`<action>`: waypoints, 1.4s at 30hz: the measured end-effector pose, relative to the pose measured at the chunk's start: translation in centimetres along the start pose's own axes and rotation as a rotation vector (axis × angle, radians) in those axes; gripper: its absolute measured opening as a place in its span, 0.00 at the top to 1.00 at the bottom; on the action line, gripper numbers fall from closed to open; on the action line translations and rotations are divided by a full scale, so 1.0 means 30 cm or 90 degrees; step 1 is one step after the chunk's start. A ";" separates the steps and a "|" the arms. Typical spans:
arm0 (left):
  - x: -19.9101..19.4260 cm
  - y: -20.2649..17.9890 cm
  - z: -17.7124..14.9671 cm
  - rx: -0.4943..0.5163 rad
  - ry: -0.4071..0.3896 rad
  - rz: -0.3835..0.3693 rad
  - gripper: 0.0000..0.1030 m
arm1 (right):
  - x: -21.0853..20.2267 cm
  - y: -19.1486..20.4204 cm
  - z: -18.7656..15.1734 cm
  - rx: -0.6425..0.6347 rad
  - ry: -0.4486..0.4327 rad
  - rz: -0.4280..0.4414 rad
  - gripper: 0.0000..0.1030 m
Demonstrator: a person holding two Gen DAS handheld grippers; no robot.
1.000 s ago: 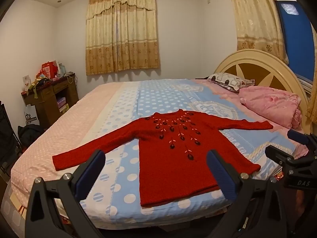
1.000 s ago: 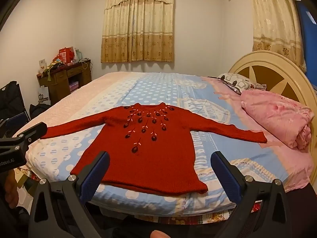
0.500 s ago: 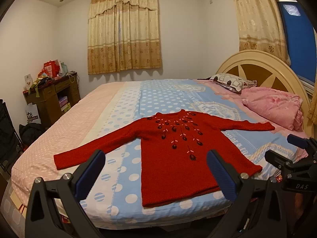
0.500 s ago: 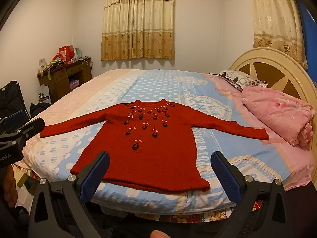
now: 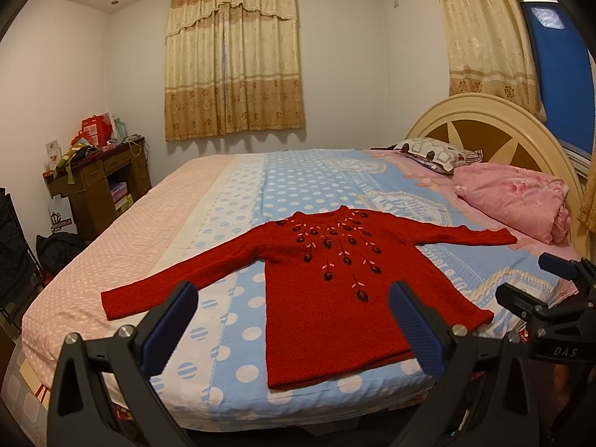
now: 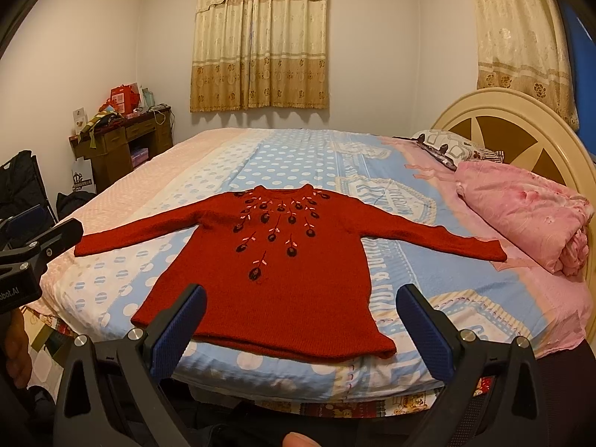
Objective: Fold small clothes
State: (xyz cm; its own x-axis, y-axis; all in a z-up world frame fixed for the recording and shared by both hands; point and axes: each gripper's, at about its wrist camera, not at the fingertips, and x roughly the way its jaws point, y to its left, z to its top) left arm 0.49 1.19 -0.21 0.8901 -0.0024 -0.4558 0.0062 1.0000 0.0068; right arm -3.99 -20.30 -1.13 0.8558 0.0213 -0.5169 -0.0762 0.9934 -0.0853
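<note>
A red knit sweater [image 5: 327, 298] [image 6: 283, 279] with dark embroidered flowers lies flat, front up, on the bed, both sleeves spread wide and its hem toward me. My left gripper [image 5: 294, 298] stands open just short of the hem, nothing between its blue-padded fingers [image 5: 171, 320]. My right gripper [image 6: 301, 298] is open too, held in front of the hem, empty. Each gripper shows at the edge of the other's view: the right gripper [image 5: 551, 309] at the right, the left gripper [image 6: 33, 253] at the left.
The bed [image 5: 283, 178] has a blue polka-dot and pink sheet. A folded pink quilt [image 5: 514, 197] and a patterned pillow [image 5: 436, 152] lie by the cream headboard [image 5: 484, 111]. A wooden desk [image 5: 100, 182] with clutter stands at the left wall; dark bags [image 5: 56, 249] sit on the floor.
Both grippers have drifted slightly closer to the bed and a little higher; the sweater sits a bit lower in view. The sweater itself has not moved, and both jaws stay open.
</note>
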 end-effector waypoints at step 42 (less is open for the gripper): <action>-0.003 -0.007 -0.004 -0.001 -0.001 0.001 0.00 | 0.018 0.010 -0.018 -0.005 0.012 0.003 0.01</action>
State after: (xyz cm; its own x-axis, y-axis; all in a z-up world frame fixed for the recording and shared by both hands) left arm 0.37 0.98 -0.28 0.8905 -0.0011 -0.4550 0.0047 1.0000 0.0067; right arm -3.84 -20.03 -1.90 0.8460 0.0234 -0.5326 -0.0836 0.9925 -0.0891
